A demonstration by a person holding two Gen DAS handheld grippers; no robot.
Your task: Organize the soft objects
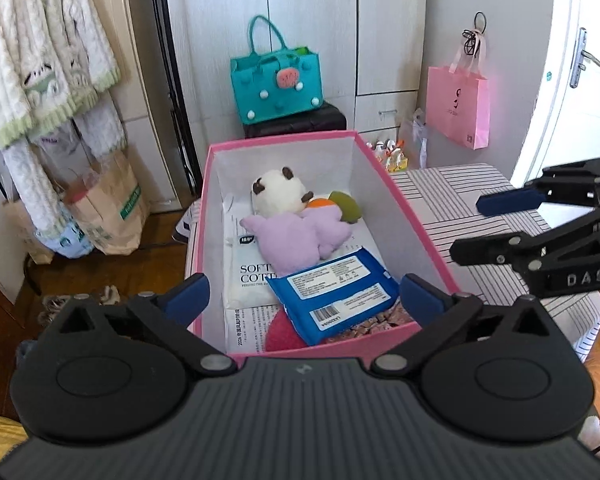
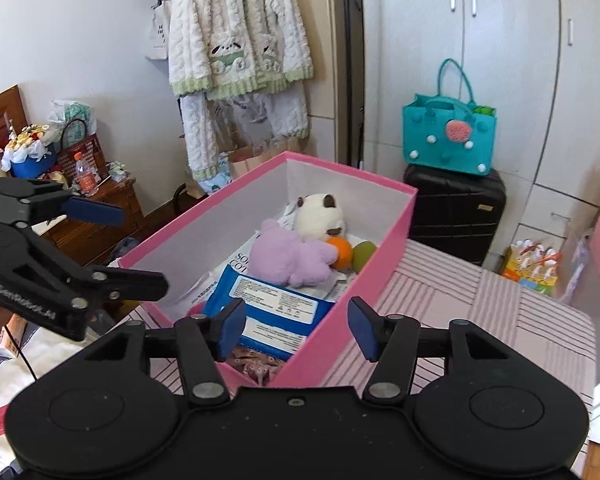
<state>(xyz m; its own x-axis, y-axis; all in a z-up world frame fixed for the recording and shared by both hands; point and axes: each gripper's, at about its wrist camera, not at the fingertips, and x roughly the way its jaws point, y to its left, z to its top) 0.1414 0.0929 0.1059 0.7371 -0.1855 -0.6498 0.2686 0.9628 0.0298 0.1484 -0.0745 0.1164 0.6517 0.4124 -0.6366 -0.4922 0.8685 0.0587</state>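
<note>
A pink box (image 1: 412,216) (image 2: 396,232) stands on a striped surface. Inside lie a white plush (image 1: 278,192) (image 2: 320,218), a purple plush (image 1: 300,236) (image 2: 290,256), an orange and green soft toy (image 1: 342,206) (image 2: 350,254), a blue wipes pack (image 1: 334,294) (image 2: 268,304), a white cotton pack (image 1: 246,276) and a pink patterned cloth (image 2: 256,366). My left gripper (image 1: 304,298) is open and empty above the box's near end. My right gripper (image 2: 298,330) is open and empty over the box's near corner; it also shows in the left wrist view (image 1: 470,228).
A teal felt bag (image 1: 276,80) (image 2: 448,140) sits on a black suitcase (image 2: 456,216) behind the box. A pink paper bag (image 1: 458,106) hangs at right. Fleece clothes (image 2: 236,40) hang on the left. Paper bags (image 1: 108,204) stand on the wooden floor.
</note>
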